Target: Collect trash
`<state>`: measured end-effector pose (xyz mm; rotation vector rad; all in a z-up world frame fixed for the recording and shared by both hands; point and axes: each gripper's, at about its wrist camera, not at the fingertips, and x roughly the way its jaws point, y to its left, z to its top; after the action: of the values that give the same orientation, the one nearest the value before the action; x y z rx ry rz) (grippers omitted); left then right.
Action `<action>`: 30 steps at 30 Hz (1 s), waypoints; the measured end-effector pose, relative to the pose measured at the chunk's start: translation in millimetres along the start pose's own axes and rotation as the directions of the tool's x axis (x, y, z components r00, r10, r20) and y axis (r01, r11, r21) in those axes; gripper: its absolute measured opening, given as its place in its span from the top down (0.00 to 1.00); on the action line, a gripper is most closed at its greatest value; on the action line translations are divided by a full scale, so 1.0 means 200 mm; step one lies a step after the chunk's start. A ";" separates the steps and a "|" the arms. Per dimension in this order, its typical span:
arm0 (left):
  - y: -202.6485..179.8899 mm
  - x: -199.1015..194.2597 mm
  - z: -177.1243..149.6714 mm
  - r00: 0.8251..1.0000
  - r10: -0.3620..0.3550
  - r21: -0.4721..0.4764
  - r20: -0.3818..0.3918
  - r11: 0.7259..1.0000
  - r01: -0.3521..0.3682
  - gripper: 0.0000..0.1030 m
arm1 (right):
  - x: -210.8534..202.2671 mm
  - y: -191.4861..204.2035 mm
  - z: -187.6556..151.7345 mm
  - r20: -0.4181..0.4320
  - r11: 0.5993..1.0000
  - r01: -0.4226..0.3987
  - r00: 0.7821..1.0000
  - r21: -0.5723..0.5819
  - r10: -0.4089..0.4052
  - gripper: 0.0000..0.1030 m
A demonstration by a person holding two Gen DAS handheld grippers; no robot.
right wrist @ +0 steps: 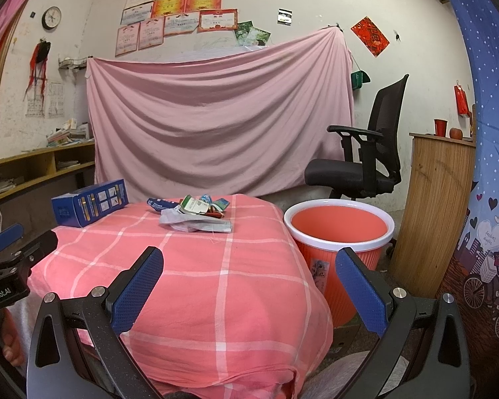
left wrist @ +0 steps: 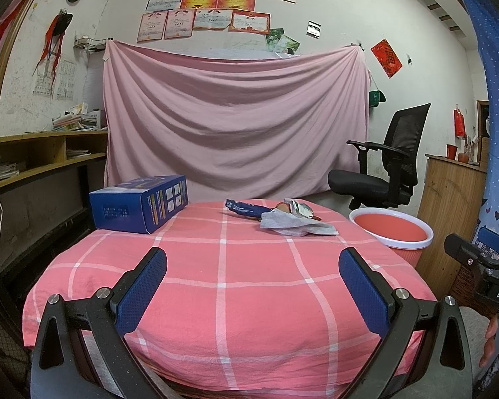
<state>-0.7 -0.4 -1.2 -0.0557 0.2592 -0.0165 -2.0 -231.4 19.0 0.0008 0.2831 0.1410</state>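
My left tongs (left wrist: 252,286) and right tongs (right wrist: 249,286) both hang with fingers wide apart, holding nothing, at the near edge of the pink checked worktop (left wrist: 249,299). The trash pile (left wrist: 282,216), wrappers and a grey tissue, lies at its far side, near the orange bin (right wrist: 337,229) beside it. A blue box (left wrist: 139,202) sits far left.

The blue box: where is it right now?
The blue box sits on the far left corner of the pink checked table, left of the trash pile, seen upper left in both wrist views.
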 end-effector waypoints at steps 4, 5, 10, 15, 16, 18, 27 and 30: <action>0.00 0.01 0.00 1.000 0.010 -0.004 0.001 1.000 -0.010 0.02 | 0.03 0.01 -0.02 -0.024 1.000 0.016 1.000 0.002 -0.016 0.00; 0.00 0.01 0.00 1.000 0.018 -0.003 0.006 1.000 -0.018 0.02 | 0.05 0.02 -0.02 -0.031 1.000 0.021 0.999 0.004 -0.021 0.00; 0.02 0.07 0.05 0.999 0.043 -0.006 0.012 0.999 -0.043 0.02 | 0.07 -0.01 0.05 -0.028 1.000 0.015 0.999 0.014 -0.015 0.00; 0.03 0.17 0.14 0.998 0.053 -0.019 0.035 0.998 -0.052 0.02 | 0.14 -0.04 0.16 0.021 1.000 0.000 1.000 0.013 0.000 0.00; 0.03 0.19 0.15 0.998 0.052 -0.023 0.039 0.998 -0.051 0.02 | 0.15 -0.05 0.19 0.033 1.000 -0.003 0.999 0.010 0.002 0.00; 0.04 0.24 0.20 0.998 0.046 -0.036 0.048 0.998 -0.044 0.02 | 0.19 -0.06 0.24 0.058 1.000 -0.008 0.998 0.001 0.008 0.00; 0.05 0.53 0.37 0.997 0.042 -0.068 0.061 0.997 -0.038 0.02 | 0.48 -0.07 0.42 0.145 0.997 -0.046 0.988 -0.064 0.055 0.00; 0.06 0.65 0.39 0.998 0.045 -0.072 0.033 0.996 -0.043 0.02 | 0.60 -0.07 0.42 0.127 0.994 -0.073 0.988 -0.082 0.083 0.00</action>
<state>145.3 12.3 40.6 -0.1211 0.2267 0.0373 137.7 -227.0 65.6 -0.0550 0.1468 0.2285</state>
